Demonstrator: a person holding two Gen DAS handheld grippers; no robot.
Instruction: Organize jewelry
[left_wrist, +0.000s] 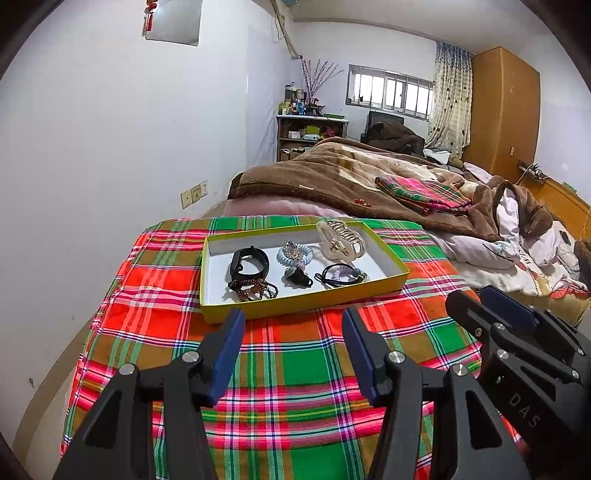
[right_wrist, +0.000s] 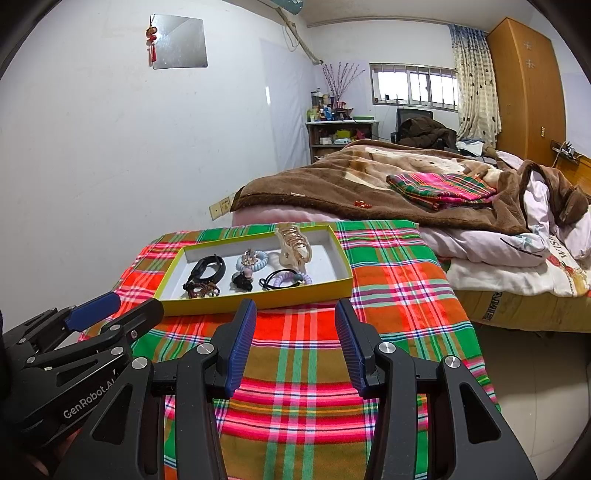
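Hovering with jaws apart and empty, left gripper (left_wrist: 293, 319) and right gripper (right_wrist: 295, 310) are risking snagging tangled hair ties (left_wrist: 341, 275) inside the yellow tray (left_wrist: 303, 304).

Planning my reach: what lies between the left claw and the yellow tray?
Only bare plaid cloth lies between the open left claw and the shallow yellow cardboard tray's near wall, seen in the left wrist view.
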